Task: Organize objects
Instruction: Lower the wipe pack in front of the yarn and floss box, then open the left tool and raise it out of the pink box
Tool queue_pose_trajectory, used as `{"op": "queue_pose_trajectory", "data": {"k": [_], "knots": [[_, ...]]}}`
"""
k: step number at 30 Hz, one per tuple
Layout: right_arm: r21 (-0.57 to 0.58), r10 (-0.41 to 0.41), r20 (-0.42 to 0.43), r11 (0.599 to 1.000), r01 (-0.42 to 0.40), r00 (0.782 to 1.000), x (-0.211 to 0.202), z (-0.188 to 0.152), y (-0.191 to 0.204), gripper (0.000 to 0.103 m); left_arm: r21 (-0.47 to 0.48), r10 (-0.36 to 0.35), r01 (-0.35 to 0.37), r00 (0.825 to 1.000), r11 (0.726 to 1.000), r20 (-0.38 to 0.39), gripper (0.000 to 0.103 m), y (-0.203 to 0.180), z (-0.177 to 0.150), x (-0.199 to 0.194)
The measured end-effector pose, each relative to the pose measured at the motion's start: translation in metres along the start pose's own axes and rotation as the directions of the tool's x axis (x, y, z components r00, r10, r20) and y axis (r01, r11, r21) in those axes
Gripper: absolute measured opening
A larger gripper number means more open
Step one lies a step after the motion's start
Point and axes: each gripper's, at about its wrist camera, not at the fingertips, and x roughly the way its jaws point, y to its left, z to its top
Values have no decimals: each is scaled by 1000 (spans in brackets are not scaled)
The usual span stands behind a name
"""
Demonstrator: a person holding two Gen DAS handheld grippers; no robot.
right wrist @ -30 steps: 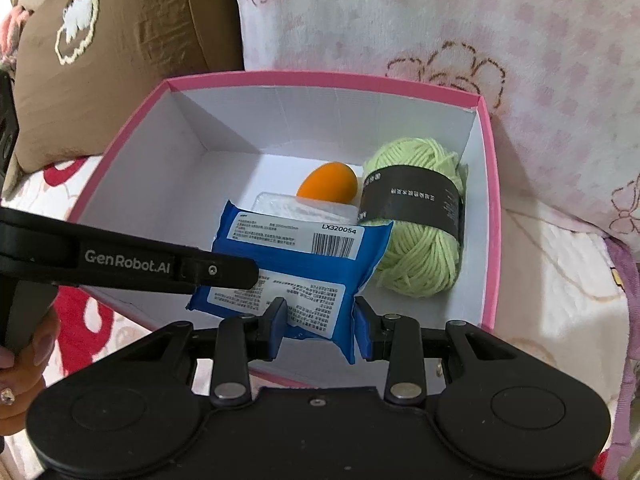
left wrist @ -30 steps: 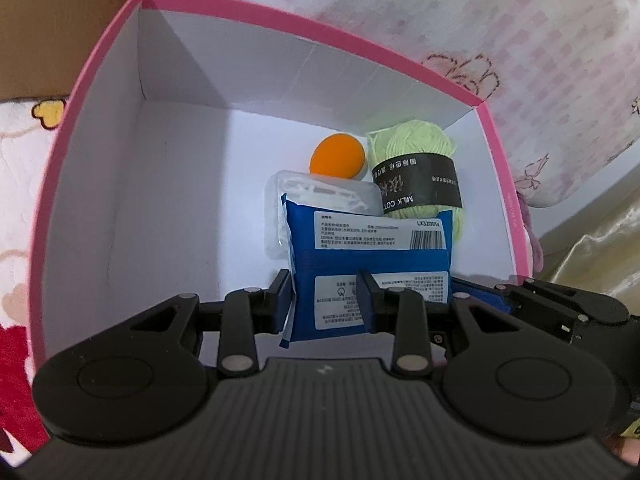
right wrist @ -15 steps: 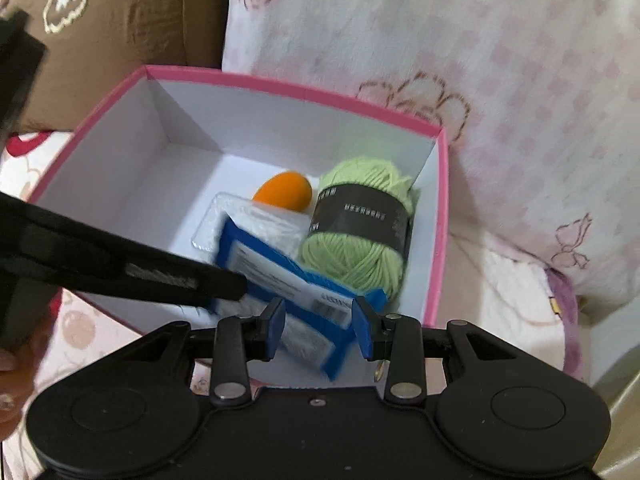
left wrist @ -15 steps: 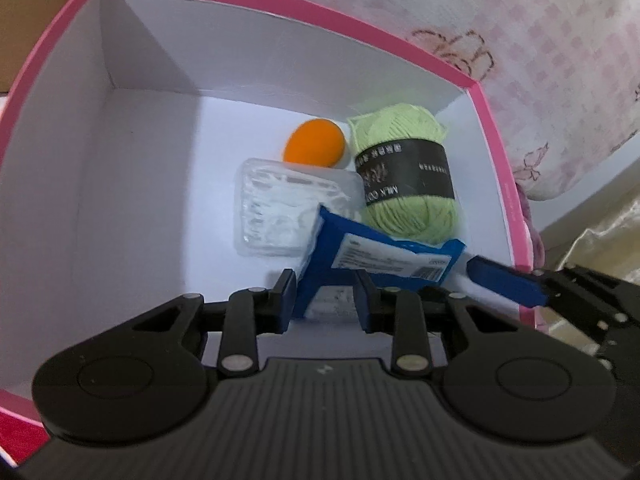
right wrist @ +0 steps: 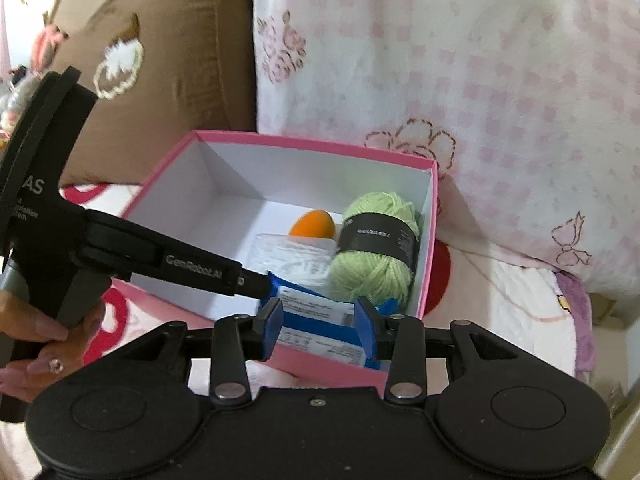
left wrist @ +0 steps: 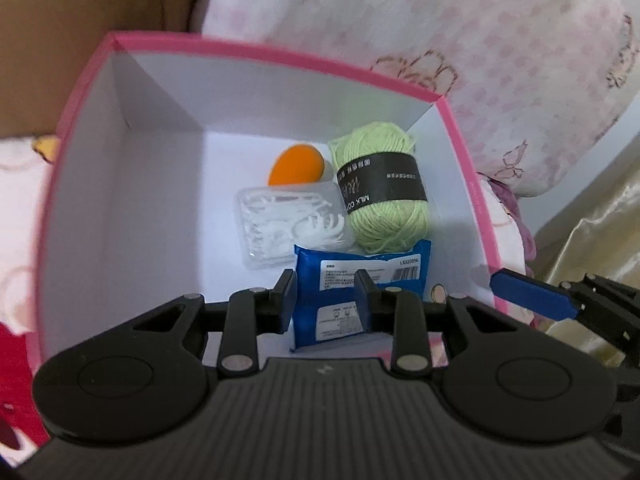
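Observation:
A pink box (left wrist: 280, 50) (right wrist: 304, 142) with white walls holds an orange egg-shaped sponge (left wrist: 296, 166) (right wrist: 312, 224), a ball of green yarn (left wrist: 380, 196) (right wrist: 374, 252) and a clear case of floss picks (left wrist: 288, 228) (right wrist: 288, 254). The blue packet (left wrist: 392, 276) (right wrist: 312, 304) lies at the near right of the box, in front of the yarn. My left gripper (left wrist: 325, 300) (right wrist: 262, 280) hovers just above it, jaws opening a little, pads not pressing it. My right gripper (right wrist: 319, 320) is above the near wall, jaws opening, the packet below its gap. One of its pads (left wrist: 532, 294) shows outside the right wall.
The box sits on bedding printed in pink and red. Behind it stand a brown cushion (right wrist: 160, 60) and a pink-checked pillow (right wrist: 480, 80). A hand (right wrist: 36, 340) holds the left gripper's handle. Gold fabric (left wrist: 592, 248) lies at the far right.
The blue packet, held up between both grippers a second ago, tipped down and now lies in the box. Both grippers have drawn back and up. The right jaws stand wider.

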Motion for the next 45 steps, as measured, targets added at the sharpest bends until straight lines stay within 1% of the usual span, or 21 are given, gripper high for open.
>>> {"op": "queue_pose_trajectory", "data": {"k": [1, 4, 7, 10, 13, 15, 17, 20, 22, 26, 28, 31, 34, 36, 39, 43, 44, 45], "knots": [[0, 7, 9, 1000, -7, 1000, -6, 0, 2, 48, 10, 8, -8, 1000, 1000, 7, 33, -2, -1, -9], [0, 26, 31, 1000, -26, 999, -22, 1, 7, 53, 33, 34, -35, 999, 999, 21, 44, -9, -4, -37], [-4, 28, 46, 1000, -27, 999, -36, 2, 14, 54, 37, 41, -43, 999, 998, 33, 45, -10, -7, -64], [-9, 35, 55, 999, -34, 998, -51, 3, 21, 58, 40, 37, -39, 998, 998, 43, 51, -12, -11, -92], [-22, 45, 51, 999, -44, 998, -69, 4, 29, 62, 58, 49, -53, 997, 997, 61, 54, -16, -15, -118], [-42, 48, 47, 998, -46, 998, -81, 4, 34, 64, 76, 64, -70, 996, 995, 68, 59, -19, -18, -136], [-73, 76, 31, 995, -73, 997, -93, 3, 39, 64, 99, 77, -84, 994, 992, 71, 61, -24, -23, -153], [-104, 111, 33, 989, -107, 993, -115, -2, 47, 65, 147, 99, -108, 993, 983, 65, 64, -32, -33, -176], [-112, 124, 38, 987, -119, 992, -129, -5, 50, 69, 161, 111, -119, 992, 980, 59, 66, -36, -40, -189], [-137, 138, 53, 982, -129, 989, -155, -18, 56, 75, 194, 95, -102, 994, 976, 46, 72, -44, -58, -215], [-145, 144, 55, 980, -135, 988, -166, -27, 57, 78, 212, 97, -103, 995, 972, 38, 74, -48, -68, -223], [-153, 147, 46, 979, -138, 988, -175, -41, 56, 82, 231, 97, -102, 995, 968, 31, 75, -53, -83, -231], [-174, 139, 26, 976, -132, 990, -177, -58, 57, 85, 236, 93, -95, 995, 967, 20, 81, -55, -97, -234], [-187, 132, 9, 974, -128, 991, -177, -68, 57, 87, 233, 86, -87, 996, 969, 13, 83, -55, -105, -233], [-206, 131, -10, 970, -131, 991, -176, -84, 56, 89, 227, 74, -70, 997, 971, -11, 87, -56, -117, -227], [-219, 127, -23, 967, -129, 992, -172, -101, 53, 90, 214, 61, -48, 997, 976, -55, 88, -56, -130, -209], [-221, 127, -25, 967, -129, 992, -170, -105, 52, 91, 211, 61, -45, 996, 977, -67, 92, -56, -133, -204], [-220, 128, -29, 967, -131, 991, -168, -109, 50, 91, 207, 64, -47, 995, 977, -79, 93, -56, -137, -199]]}}
